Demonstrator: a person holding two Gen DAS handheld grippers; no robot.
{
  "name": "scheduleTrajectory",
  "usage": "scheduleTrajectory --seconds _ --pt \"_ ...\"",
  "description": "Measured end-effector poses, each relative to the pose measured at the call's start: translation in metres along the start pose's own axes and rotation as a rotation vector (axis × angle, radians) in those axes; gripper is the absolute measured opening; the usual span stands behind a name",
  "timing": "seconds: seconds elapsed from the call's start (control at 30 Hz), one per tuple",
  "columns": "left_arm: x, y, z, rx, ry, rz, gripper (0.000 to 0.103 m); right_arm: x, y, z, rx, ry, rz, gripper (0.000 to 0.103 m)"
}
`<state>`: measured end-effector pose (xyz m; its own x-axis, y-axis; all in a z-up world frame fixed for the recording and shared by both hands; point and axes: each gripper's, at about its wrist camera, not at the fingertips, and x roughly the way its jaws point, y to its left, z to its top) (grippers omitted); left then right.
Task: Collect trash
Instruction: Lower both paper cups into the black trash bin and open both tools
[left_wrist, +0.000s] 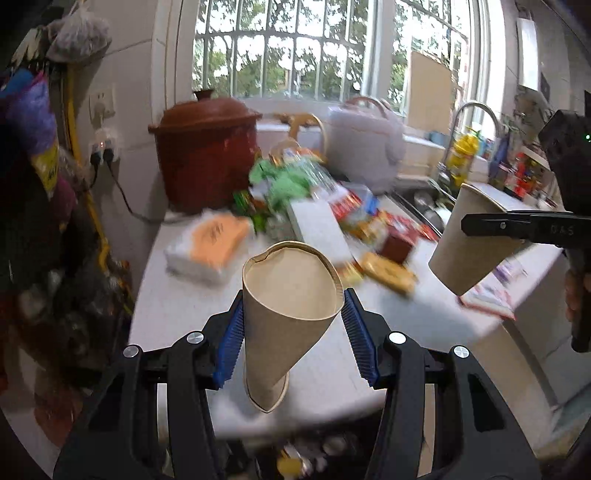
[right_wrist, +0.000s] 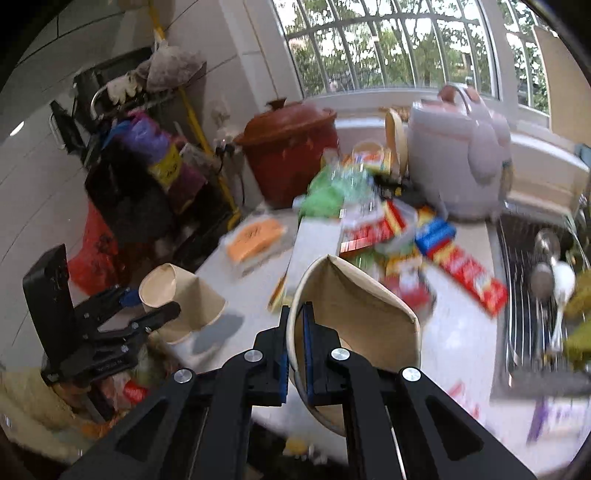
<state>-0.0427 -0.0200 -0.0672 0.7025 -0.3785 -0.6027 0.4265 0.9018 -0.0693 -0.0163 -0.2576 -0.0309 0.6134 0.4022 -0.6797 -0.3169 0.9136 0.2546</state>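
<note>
Left gripper (left_wrist: 291, 321) clamped a squashed cup (left_wrist: 284, 295) above the tabletop (left_wrist: 177, 295); right gripper (right_wrist: 295, 354) pinched another cup's (right_wrist: 354, 314) wall, fingers together.

Left gripper (left_wrist: 293, 332): jaws partly closed, blue pads pressed on both sides of a squashed paper cup (left_wrist: 288, 295). Right gripper (right_wrist: 295, 345): jaws shut, pinching the wall of a second paper cup (right_wrist: 362, 314) between its pads.

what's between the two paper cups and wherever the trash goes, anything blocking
No bin is clearly identifiable in either view, so that path can't be judged. Both cups are already off the counter: the left gripper squeezes one paper cup, and the right gripper pinches the other cup's wall. Nothing sits between them.
</note>
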Motion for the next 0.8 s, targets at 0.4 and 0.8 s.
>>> scheduleTrajectory --seconds 0.4,0.8 --pt "0.015 -0.033 -0.133 -0.005 0.301 -0.087 0.05 0.034 0.018 -0.155 0.144 0.278 -0.008 0.006" --pt "0.144 -0.039 -0.248 -0.018 0.511 -0.067 0.056 0.16 -0.024 -0.269 0.232 0.44 -0.076 0.012"
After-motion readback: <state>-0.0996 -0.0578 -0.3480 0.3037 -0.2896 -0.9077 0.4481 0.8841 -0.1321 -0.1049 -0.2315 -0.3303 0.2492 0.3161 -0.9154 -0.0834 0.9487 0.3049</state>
